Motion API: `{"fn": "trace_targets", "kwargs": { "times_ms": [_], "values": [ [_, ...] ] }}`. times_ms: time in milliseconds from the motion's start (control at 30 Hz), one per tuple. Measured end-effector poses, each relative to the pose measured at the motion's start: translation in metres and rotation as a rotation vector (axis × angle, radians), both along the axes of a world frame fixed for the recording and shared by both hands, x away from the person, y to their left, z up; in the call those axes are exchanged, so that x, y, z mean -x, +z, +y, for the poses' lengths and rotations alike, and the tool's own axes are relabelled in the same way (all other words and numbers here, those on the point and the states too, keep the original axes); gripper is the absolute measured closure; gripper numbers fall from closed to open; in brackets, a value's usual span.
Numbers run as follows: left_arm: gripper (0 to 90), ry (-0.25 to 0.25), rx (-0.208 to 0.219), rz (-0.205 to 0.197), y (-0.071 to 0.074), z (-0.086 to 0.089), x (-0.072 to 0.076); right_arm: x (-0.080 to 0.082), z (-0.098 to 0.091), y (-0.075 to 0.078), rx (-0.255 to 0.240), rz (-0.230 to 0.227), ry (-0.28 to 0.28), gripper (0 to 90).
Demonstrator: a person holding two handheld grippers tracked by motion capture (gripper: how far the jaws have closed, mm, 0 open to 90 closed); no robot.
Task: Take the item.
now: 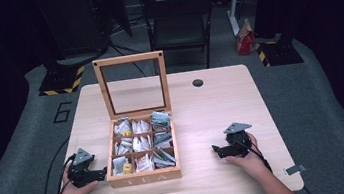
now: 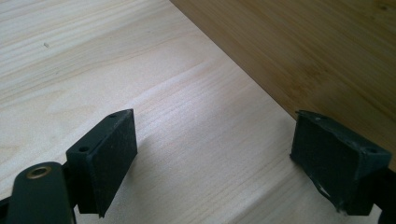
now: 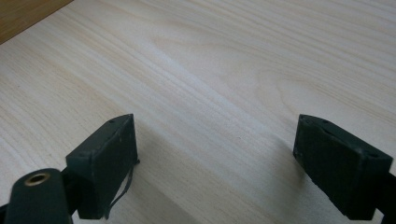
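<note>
A pale wooden table (image 1: 211,102) is carrying an open tea box (image 1: 144,177) near its front edge, packets filling its compartments. The left gripper (image 1: 100,174), jaws spread and empty, is sitting just beside the box's left wall; the right gripper (image 1: 216,149), likewise agape, is lying farther off.

Bare table (image 1: 211,107) all along the right side. In the middle, tea box (image 1: 144,177) with lid (image 1: 131,84) standing up, blocking the way.
</note>
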State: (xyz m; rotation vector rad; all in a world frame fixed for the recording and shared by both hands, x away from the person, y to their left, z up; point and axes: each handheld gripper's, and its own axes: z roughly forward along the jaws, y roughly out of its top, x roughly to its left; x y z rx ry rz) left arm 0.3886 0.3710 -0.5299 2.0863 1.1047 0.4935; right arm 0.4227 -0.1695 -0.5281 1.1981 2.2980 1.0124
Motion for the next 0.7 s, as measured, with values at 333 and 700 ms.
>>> {"fn": "trace_targets", "kwargs": {
  "times_ms": [333, 700],
  "values": [
    [13.9, 0.000, 0.000, 0.000, 0.0000, 0.0000, 0.0000, 0.0000, -0.0001, 0.0000, -0.002, 0.001, 0.002, 12.8],
    [13.9, 0.000, 0.001, 0.000, 0.0000, -0.0001, 0.0000, 0.0000, -0.0004, 0.0001, -0.004, 0.002, 0.002, 13.1]
  ]
}}
